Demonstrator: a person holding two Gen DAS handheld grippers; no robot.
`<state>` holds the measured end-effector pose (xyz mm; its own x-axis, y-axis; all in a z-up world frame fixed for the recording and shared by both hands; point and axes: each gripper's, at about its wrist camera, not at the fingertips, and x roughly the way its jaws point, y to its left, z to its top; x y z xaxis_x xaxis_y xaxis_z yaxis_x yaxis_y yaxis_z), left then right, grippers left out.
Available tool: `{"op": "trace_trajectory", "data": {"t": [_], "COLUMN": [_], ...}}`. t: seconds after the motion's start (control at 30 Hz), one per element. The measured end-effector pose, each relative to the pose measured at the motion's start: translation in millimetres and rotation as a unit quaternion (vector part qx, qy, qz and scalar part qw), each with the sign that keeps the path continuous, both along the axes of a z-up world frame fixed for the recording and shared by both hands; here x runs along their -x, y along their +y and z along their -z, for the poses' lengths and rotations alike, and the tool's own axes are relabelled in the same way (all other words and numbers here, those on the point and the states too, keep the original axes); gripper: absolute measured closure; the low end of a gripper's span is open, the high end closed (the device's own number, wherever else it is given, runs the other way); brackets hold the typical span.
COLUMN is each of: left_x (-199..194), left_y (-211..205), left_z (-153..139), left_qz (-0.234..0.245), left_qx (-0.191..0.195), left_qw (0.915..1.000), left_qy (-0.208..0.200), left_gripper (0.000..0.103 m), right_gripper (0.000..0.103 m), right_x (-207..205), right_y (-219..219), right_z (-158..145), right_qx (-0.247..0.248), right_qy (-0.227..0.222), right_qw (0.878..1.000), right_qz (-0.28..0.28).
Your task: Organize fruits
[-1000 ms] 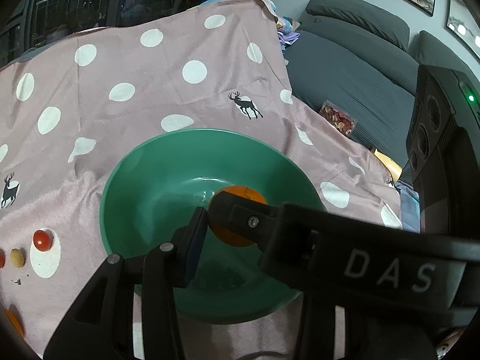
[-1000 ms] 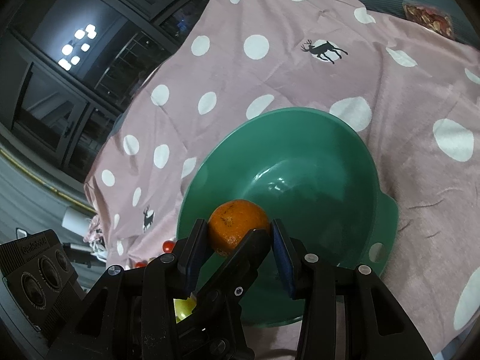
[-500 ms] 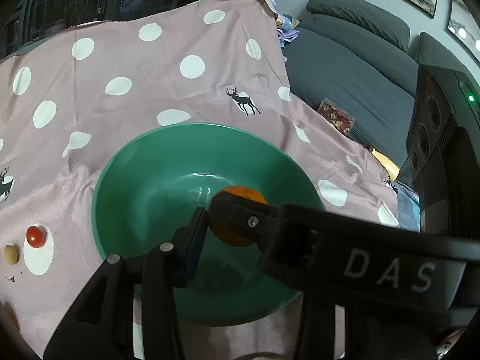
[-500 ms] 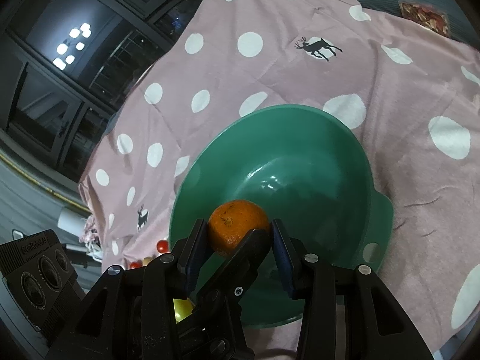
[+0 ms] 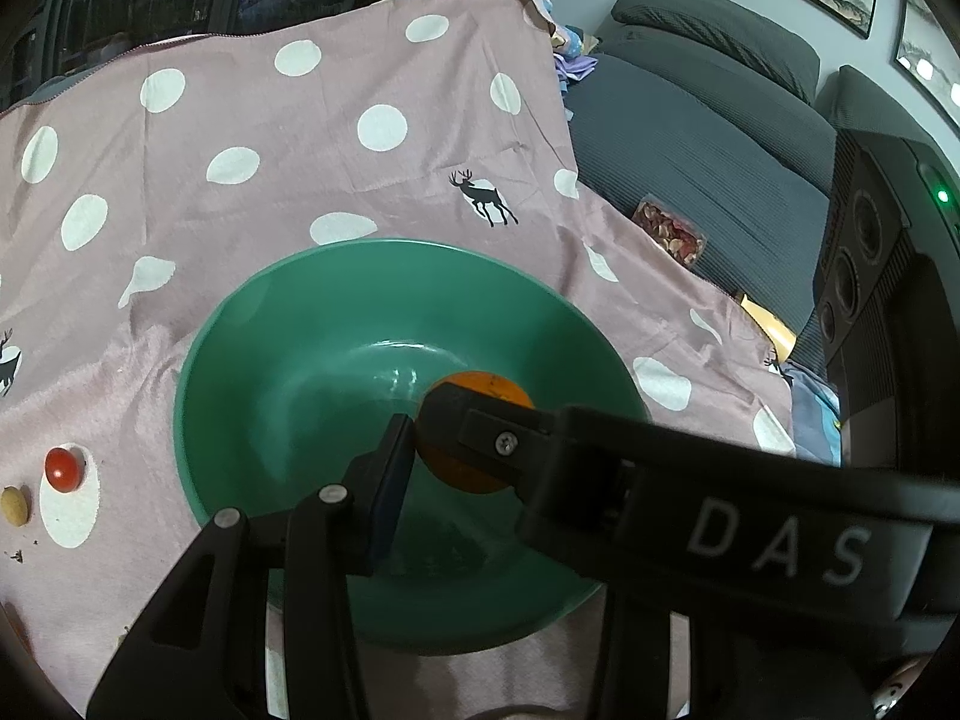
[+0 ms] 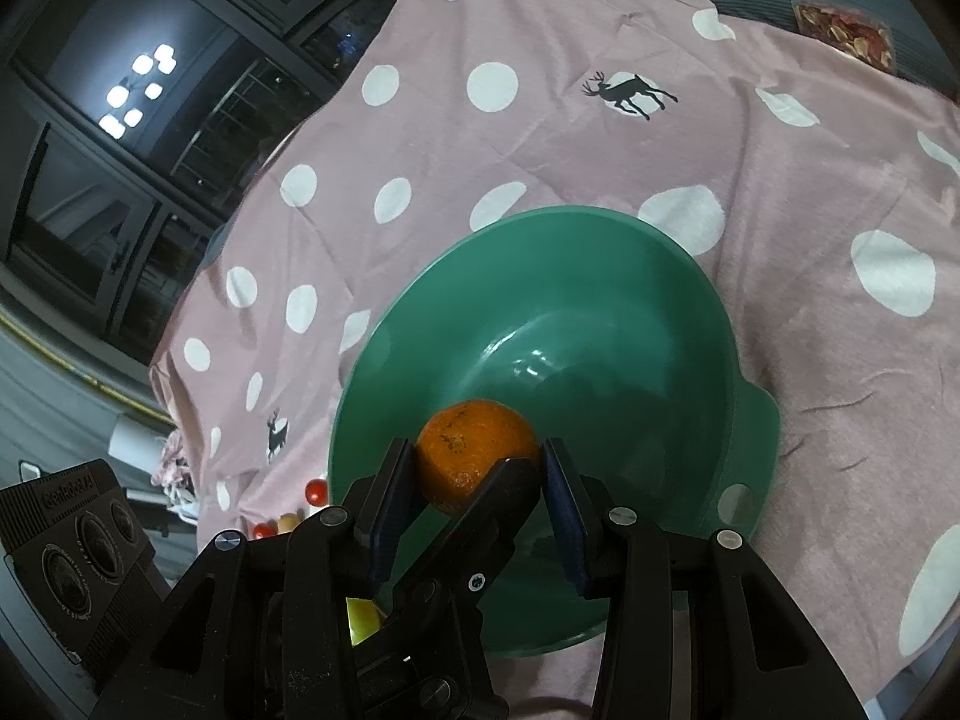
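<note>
Your right hand-held gripper is clamped on the orange, its two blue pads pressed against the fruit's left and right sides, jaws only partly spread to the orange's width. The fruit hangs over the near side of the green bowl, above the bowl's inner slope rather than resting on the bottom.

Your left hand-held gripper meets the same orange from the other side. In the left wrist view its left blue pad sits right at the fruit's edge, and a black finger of the right hand-held gripper crosses in front, hiding the far pad. In the right wrist view a black finger of the left one lies against the orange's lower front. Whether the left pair truly squeezes the fruit you cannot tell from these views.

The bowl stands on a pink cloth with white dots and deer prints, and nothing lies in it. To its left on the cloth sit a cherry tomato and, just beside it, a small yellowish fruit. A grey sofa lies behind the cloth.
</note>
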<state>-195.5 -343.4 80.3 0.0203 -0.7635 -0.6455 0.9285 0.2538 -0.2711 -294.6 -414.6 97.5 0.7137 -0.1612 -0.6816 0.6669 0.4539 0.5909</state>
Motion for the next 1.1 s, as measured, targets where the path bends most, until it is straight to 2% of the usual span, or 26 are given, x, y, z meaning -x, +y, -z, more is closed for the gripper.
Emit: {"op": "trace_trajectory", "data": {"t": [0.57,0.67,0.8,1.0,1.1], "left_x": [-1,2,3,0,-9], "left_y": [-2,-1,4,33,57], "left_z": [7,5,-1,-16,-27], "left_qz": [-0.009,-0.015,-0.022,-0.043,-0.074], "left_qx": [-0.009,-0.007,-0.005,0.009,0.022], "left_qw": [0.9999,0.9999,0.9996,0.9980,0.9952], "left_qy": [0.011,-0.005,-0.019,-0.045,-0.060], "left_gripper": [0.061,0.061,0.059,0.048,0.039], "right_gripper": [0.057,0.057,0.057,0.057,0.058], "right_x": [-2,-2,1,2,3], "right_y": [1,2,2,8,11], "right_z": [1,1,0,-12,-19], "right_qx": [0.007,0.022,0.024,0.059,0.077], "right_qy": [0.018,0.046,0.038,0.027,0.026], "right_qw": [1.000,0.998,0.999,0.997,0.996], "right_qz": [0.005,0.024,0.026,0.030,0.037]}}
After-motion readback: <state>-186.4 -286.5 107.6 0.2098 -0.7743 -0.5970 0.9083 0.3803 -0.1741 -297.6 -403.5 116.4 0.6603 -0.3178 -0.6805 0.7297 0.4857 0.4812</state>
